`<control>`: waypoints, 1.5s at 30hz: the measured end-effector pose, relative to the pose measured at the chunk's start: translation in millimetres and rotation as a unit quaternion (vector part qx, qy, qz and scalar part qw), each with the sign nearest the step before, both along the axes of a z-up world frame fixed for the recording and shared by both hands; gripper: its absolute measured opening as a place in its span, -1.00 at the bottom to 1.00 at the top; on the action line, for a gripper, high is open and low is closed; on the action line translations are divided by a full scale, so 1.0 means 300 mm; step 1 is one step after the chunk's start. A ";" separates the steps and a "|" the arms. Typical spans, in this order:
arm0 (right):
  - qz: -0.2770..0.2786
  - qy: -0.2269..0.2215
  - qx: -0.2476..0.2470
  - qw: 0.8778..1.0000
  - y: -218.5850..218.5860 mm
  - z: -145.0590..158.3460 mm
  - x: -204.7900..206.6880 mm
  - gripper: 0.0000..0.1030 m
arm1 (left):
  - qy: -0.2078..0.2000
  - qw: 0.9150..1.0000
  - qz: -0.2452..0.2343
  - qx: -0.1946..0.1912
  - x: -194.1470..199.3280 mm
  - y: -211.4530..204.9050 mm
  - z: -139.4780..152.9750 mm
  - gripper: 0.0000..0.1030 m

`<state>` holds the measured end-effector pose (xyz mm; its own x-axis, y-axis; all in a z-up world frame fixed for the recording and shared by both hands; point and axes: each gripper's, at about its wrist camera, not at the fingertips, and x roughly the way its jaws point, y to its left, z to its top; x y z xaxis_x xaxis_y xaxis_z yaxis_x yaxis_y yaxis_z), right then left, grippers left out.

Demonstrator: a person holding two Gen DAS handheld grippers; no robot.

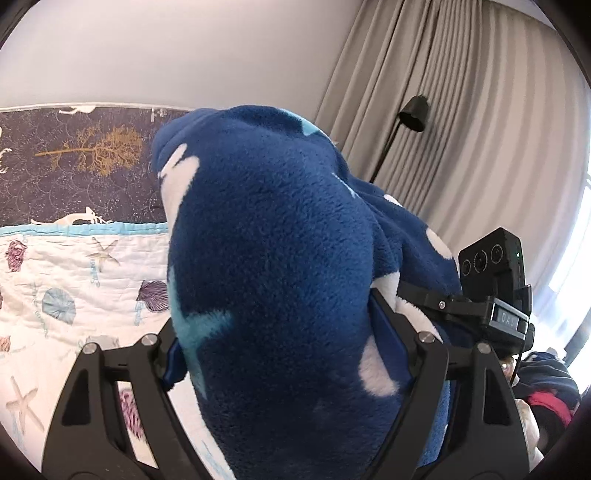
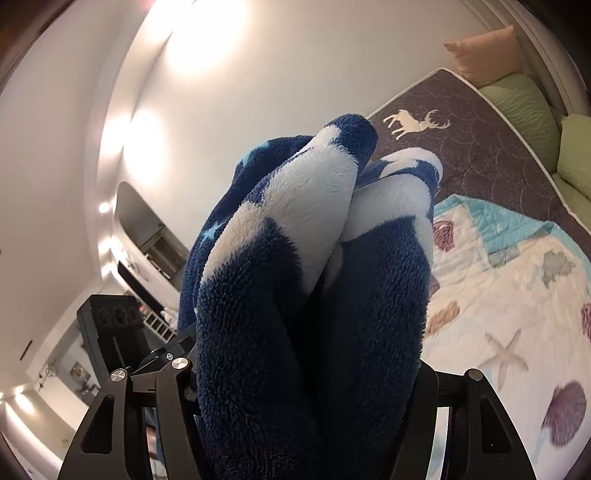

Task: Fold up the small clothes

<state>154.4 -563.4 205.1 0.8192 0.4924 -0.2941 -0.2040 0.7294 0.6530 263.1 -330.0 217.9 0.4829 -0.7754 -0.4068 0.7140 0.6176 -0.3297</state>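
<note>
Heavy fisheye warp, dark vignette at corners in both views. Left wrist: soft daylight from window (image 1: 576,236) at right, blown out. Right wrist: warm glare patches on wall (image 2: 207,33), quilt (image 2: 517,332) slightly blurred, fleece (image 2: 280,295) shadowed low.

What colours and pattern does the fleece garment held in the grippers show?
The fleece garment is dark blue with white and light-blue patches; clearest in the left wrist view.
</note>
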 end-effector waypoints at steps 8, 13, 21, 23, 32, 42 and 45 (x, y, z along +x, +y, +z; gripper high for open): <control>-0.005 0.046 0.008 0.999 -0.050 -0.274 0.375 0.29 | 0.034 0.998 0.040 0.036 0.299 -0.077 -0.360 0.62; -0.005 0.116 -0.001 0.993 -0.041 -0.625 0.581 0.31 | 0.085 0.988 0.084 0.100 0.453 -0.111 -0.682 0.61; -0.022 0.157 0.053 0.986 -0.089 -1.001 0.666 0.74 | 0.063 0.983 0.105 0.134 0.479 -0.132 -0.838 0.86; -0.027 0.158 0.034 0.987 -0.092 -0.984 0.655 0.75 | 0.044 0.982 0.111 0.147 0.453 -0.146 -0.818 0.86; -0.124 0.172 -0.093 0.973 -0.067 -0.689 0.457 0.75 | -0.036 0.973 0.134 0.187 0.279 -0.092 -0.682 0.84; -0.193 0.126 -0.255 0.939 0.179 -0.401 0.026 0.75 | -0.086 0.974 0.117 0.177 -0.088 0.021 -0.459 0.84; -0.214 0.104 -0.273 0.932 0.272 -0.344 -0.118 0.75 | -0.095 0.973 0.125 0.167 -0.216 0.086 -0.411 0.91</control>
